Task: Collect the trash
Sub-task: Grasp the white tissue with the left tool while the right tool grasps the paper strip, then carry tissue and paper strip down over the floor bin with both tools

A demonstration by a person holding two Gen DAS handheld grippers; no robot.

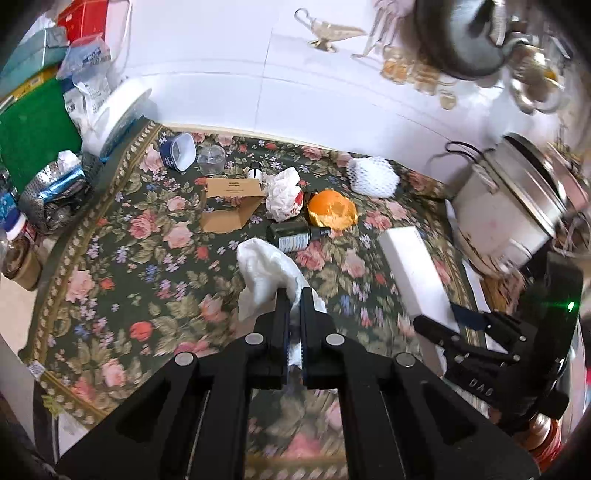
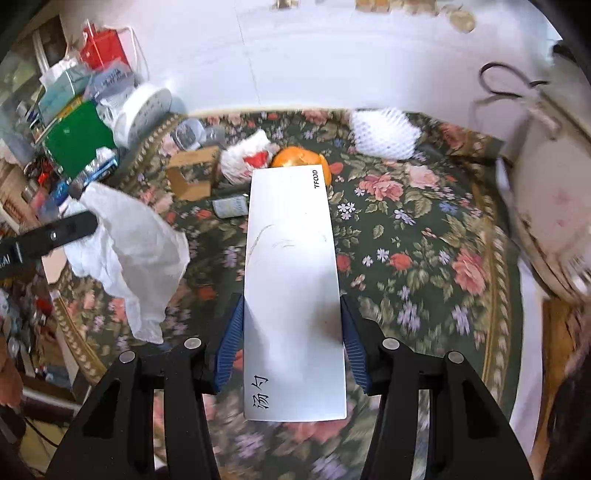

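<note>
Floral cloth over table. Rice cooker at right edge, black cord looped behind. Brass lamp on white wall shelf, dark pot upper right. White tub tipped at left, beside green board and red box. Metal basket lower left.
</note>
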